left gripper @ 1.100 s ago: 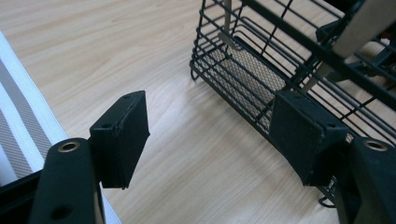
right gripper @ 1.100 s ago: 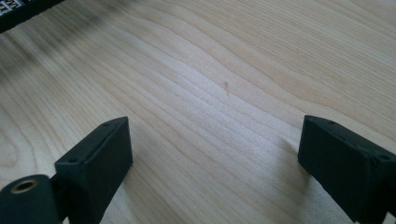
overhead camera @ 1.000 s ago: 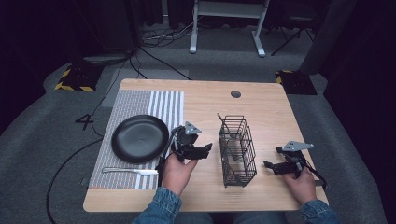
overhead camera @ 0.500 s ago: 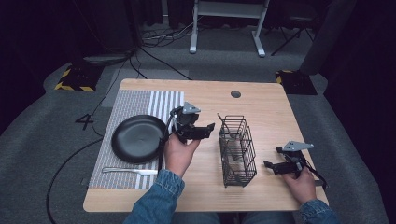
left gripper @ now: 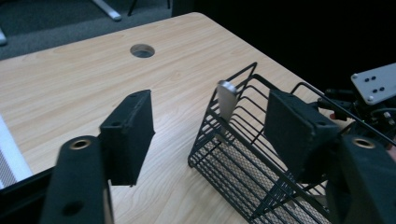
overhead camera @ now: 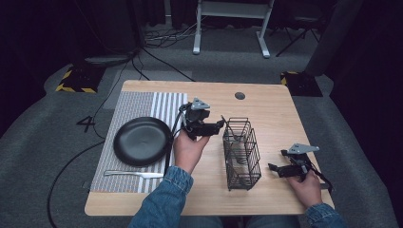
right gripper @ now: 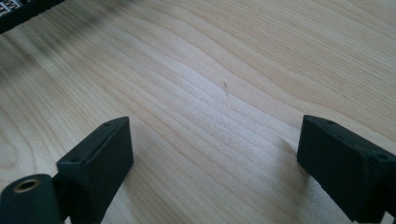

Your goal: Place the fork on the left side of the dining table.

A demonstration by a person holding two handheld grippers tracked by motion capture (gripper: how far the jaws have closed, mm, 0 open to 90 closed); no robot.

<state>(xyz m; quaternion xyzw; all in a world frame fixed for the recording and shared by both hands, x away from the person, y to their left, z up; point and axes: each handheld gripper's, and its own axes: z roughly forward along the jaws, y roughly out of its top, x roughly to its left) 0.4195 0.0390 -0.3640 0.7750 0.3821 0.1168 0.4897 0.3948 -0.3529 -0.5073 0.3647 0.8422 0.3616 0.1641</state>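
A black wire basket stands right of the table's middle, with a silvery utensil inside. The utensil's flat metal handle end pokes up at the basket's far corner. My left gripper hovers by that far left corner and points at it. In the left gripper view, my left gripper is open; its jaws have just been closing a little, with nothing pressed between the pads. My right gripper rests open on the wood right of the basket, and the right gripper view shows only bare wood between its jaws.
A black round pan sits on a striped placemat at the left. A metal knife lies on the mat below it. A cable hole is near the table's far edge.
The left hand has lifted and moved away from the pan's side, farther up the table and right toward the basket's far corner. The right hand has stayed put.
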